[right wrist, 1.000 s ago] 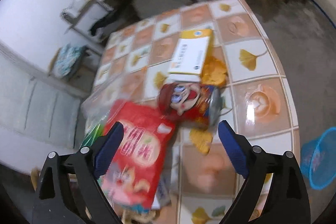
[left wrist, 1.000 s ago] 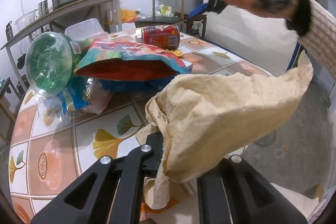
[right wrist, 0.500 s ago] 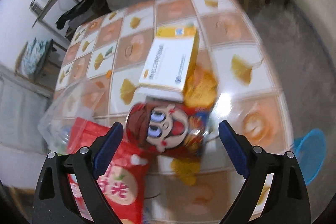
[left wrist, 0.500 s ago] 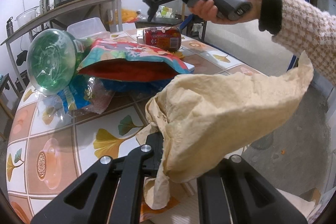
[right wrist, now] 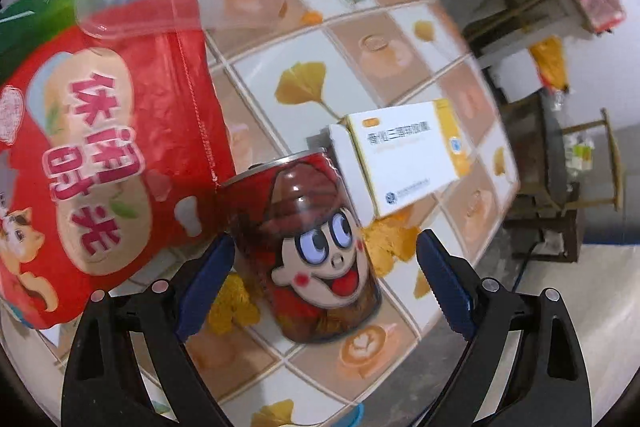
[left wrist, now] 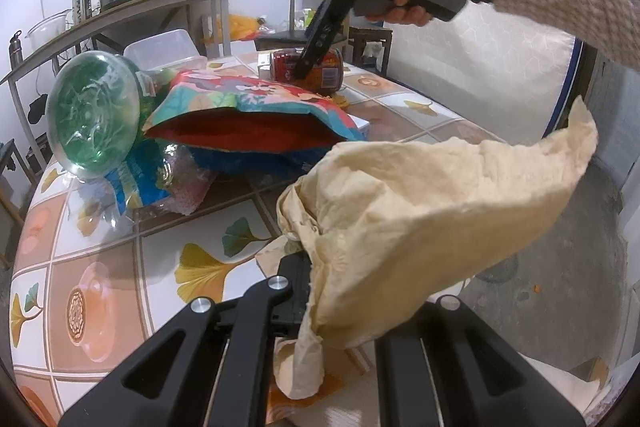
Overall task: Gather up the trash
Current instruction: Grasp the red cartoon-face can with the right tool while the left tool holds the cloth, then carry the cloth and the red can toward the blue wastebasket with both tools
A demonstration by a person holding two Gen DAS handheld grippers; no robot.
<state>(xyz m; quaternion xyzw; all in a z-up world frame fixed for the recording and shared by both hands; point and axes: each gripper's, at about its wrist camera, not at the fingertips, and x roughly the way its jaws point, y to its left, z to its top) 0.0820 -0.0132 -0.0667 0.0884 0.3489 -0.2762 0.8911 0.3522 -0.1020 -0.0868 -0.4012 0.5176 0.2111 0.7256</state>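
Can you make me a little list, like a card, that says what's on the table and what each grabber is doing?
table: round table with a tile and leaf pattern
left gripper: shut on a crumpled beige paper bag
right gripper: open, jaws just closing a little, either side of a red cartoon can, not pressing it
can: lying on its side
beside the can: white and yellow box, red snack bag
also there: green plastic bottle, clear plastic tub

Left tool (left wrist: 316, 291) tips hidden under crumpled paper (left wrist: 420, 227), red snack bag (right wrist: 92, 163) cut off at left edge
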